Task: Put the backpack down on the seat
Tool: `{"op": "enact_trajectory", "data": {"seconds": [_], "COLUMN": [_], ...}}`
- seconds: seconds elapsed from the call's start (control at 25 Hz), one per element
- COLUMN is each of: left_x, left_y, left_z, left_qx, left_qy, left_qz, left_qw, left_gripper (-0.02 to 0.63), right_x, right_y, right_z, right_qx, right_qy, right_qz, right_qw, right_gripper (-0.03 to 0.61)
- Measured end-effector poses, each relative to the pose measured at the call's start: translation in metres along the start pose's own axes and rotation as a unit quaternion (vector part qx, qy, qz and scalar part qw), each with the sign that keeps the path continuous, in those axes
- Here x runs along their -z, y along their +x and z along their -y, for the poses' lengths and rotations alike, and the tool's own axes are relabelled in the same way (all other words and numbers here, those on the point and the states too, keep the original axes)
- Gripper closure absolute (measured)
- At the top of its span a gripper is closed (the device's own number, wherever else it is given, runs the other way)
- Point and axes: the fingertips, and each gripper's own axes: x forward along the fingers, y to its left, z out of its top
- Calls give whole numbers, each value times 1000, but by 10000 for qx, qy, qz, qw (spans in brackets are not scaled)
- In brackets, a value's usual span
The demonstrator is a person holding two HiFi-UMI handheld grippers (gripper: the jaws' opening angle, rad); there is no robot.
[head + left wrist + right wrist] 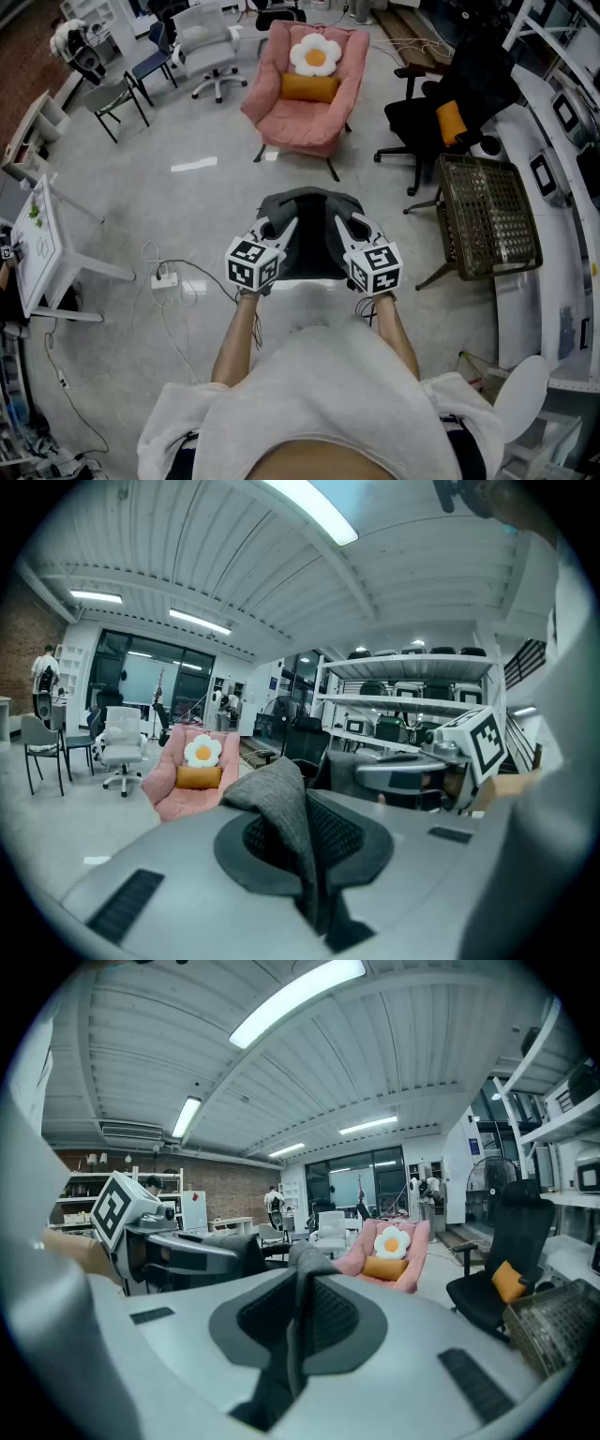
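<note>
A dark grey backpack (310, 236) hangs in the air between my two grippers, a little in front of my body and above the floor. My left gripper (282, 232) is shut on a fold of its grey fabric (281, 803) at the left top. At the right top my right gripper (343, 231) is likewise shut on a fold of fabric (304, 1265). The seat, a pink armchair (305, 105), stands further ahead with a flower cushion (315, 54) and an orange pillow (308, 87) on it. The armchair (192, 771) shows in both gripper views (389, 1258).
A black office chair (441, 117) and a wire mesh seat (489, 220) stand at the right. A white table (42, 251) is at the left, with a power strip (165, 278) and cables on the floor. A white office chair (211, 47) and a folding chair (112, 98) stand further back.
</note>
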Motion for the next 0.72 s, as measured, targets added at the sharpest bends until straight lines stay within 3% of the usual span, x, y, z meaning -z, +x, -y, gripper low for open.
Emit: {"op": "enact_trajectory", "data": {"seconds": [0.72], "left_x": [7], "left_y": [4], "left_z": [18], "left_qx": [-146], "left_qy": [-99], "left_qz": [-19], "left_qw": [9998], "left_gripper": [581], "right_x": [10], "right_y": [-16], "right_z": [6], "right_qx": [-185], "right_qy": [-102], "right_qz": [-96], "right_qw": [9997], "right_gripper": [551]}}
